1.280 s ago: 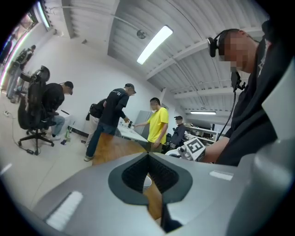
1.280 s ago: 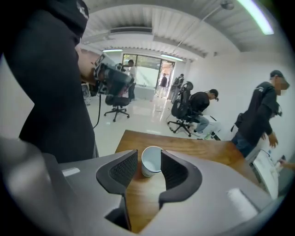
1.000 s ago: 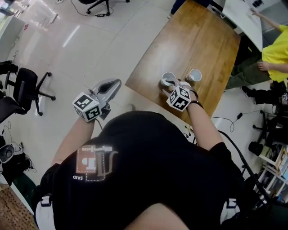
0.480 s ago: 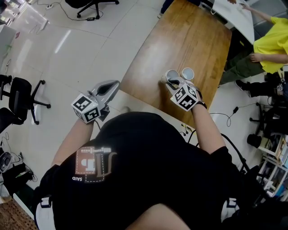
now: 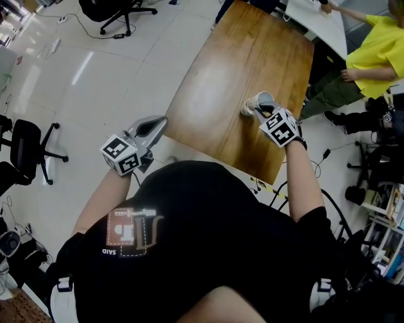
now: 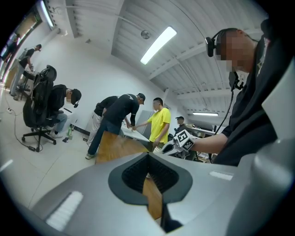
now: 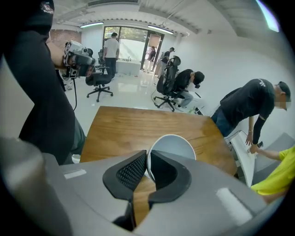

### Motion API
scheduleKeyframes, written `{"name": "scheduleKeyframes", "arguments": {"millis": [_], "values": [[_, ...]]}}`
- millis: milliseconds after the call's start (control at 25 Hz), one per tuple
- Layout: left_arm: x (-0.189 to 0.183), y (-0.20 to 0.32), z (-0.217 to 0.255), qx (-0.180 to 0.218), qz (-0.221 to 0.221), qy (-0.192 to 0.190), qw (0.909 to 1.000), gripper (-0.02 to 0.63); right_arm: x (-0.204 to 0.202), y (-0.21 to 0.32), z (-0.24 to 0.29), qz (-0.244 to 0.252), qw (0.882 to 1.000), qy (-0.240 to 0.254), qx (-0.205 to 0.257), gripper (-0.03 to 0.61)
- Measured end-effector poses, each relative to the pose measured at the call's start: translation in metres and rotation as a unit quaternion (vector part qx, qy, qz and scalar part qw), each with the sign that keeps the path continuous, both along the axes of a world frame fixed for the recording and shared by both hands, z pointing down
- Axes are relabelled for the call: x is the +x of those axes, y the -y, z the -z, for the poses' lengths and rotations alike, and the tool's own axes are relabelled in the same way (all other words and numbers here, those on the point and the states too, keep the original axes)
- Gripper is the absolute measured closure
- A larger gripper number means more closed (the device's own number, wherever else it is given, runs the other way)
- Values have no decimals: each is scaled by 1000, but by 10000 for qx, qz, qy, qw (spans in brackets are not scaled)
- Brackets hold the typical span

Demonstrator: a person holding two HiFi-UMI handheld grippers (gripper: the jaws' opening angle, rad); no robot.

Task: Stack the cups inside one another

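A white cup [image 7: 173,147] hangs tilted over the wooden table [image 5: 240,57], its mouth turned toward my right gripper [image 7: 147,168], which is shut on the cup's rim. From the head view this gripper [image 5: 265,112] sits near the table's right edge with the cup [image 5: 257,102] at its tips. I cannot pick out the second cup as separate from it there. My left gripper [image 5: 154,125] hovers off the table's near left edge over the floor, jaws together with nothing between them [image 6: 148,159].
A person in a yellow shirt [image 5: 379,50] and others stand by a white table [image 5: 322,19] past the far right end. Office chairs [image 5: 31,135] stand on the floor at left. Cables lie near the table's right side [image 5: 328,154].
My right gripper closed on the left cup's rim, lifted it and carried it to the right, toward the other cup. The left gripper barely shifted.
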State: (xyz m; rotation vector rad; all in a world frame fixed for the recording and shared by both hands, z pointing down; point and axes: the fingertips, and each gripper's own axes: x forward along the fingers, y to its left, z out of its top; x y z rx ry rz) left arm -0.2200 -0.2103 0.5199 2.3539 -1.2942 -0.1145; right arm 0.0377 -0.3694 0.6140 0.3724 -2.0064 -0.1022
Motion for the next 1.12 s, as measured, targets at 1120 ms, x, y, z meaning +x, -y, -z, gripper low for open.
{"name": "scheduleKeyframes", "arguments": {"millis": [1120], "values": [[72, 55, 26, 426, -1093, -106, 9930, 620, 142, -124, 44, -3599, 7998, 4776, -522, 565]]}}
